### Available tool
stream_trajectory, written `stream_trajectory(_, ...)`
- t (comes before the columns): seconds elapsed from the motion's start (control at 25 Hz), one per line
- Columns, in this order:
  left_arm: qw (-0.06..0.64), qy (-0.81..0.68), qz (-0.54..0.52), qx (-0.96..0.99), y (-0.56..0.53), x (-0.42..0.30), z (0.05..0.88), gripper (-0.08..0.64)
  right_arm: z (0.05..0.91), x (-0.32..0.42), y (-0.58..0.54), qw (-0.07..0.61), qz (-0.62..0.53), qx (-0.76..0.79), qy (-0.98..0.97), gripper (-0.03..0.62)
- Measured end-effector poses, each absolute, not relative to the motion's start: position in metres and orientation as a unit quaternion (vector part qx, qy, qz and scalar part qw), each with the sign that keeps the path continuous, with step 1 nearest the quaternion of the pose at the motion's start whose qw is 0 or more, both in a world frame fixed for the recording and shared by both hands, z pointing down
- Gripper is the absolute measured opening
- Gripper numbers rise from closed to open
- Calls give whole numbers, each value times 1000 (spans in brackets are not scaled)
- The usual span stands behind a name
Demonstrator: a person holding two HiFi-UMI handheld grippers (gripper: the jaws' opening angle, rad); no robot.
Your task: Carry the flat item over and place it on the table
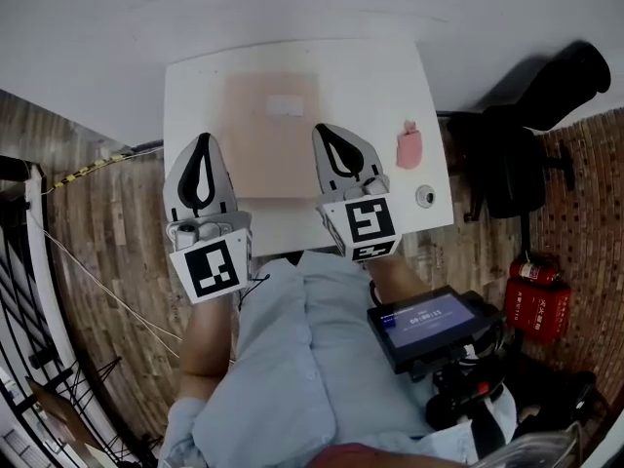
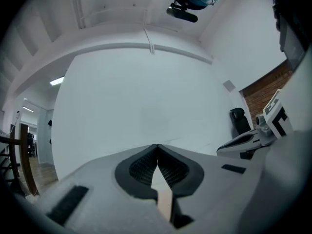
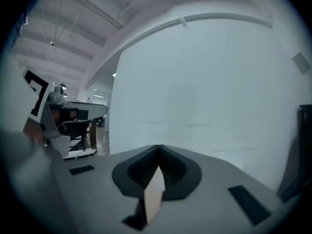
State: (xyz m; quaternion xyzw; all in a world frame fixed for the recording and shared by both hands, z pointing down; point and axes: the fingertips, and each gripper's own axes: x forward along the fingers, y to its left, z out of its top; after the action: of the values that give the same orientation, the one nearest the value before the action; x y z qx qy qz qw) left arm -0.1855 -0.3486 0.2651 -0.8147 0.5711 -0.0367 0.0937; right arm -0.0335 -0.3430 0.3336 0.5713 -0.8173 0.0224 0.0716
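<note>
So from the head view, a thin beige sheet [image 1: 268, 139] is seen stretched between the two grippers, just above the middle of the frame, with the white table [image 1: 380, 86] showing behind it. From above it can't be told whether it's touching the tabletop or not. A small pale label [image 1: 285, 105] can be made out near the sheet's far edge. The left gripper [image 1: 203, 137] is clamped on the sheet's left edge and the right gripper [image 1: 322, 128] on its right edge. In each gripper view the jaw tips are seen pressed together, with a beige sliver of the sheet edge-on, pinched in the gap just behind them. Only plain white wall is seen ahead of both sets of jaws. The marker cubes [image 1: 213, 269] are turned toward the camera in the lower middle of the head view, right above the person's light blue shirt [image 1: 312, 359]. On the table's right side a small pink thing [image 1: 409, 147] is lying well apart from the sheet, and a little round thing [image 1: 425, 196] sits near that corner. Off to the right of the frame, a black chair [image 1: 512, 159], a red box [image 1: 536, 305] and a dark screen [image 1: 429, 322] can be spotted over the wood-look floor.
</note>
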Motion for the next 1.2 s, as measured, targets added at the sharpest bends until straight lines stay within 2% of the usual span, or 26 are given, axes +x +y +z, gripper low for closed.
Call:
stream_trajectory(0.24,118,561,-26,-819,-333,-184,247,9,306,-28,-325,49,-2,584,-810,5)
stream_trajectory(1.2,100,546,-22,-831,-315,-159,249,9,301,-23,-307,35,5,579,-815,3)
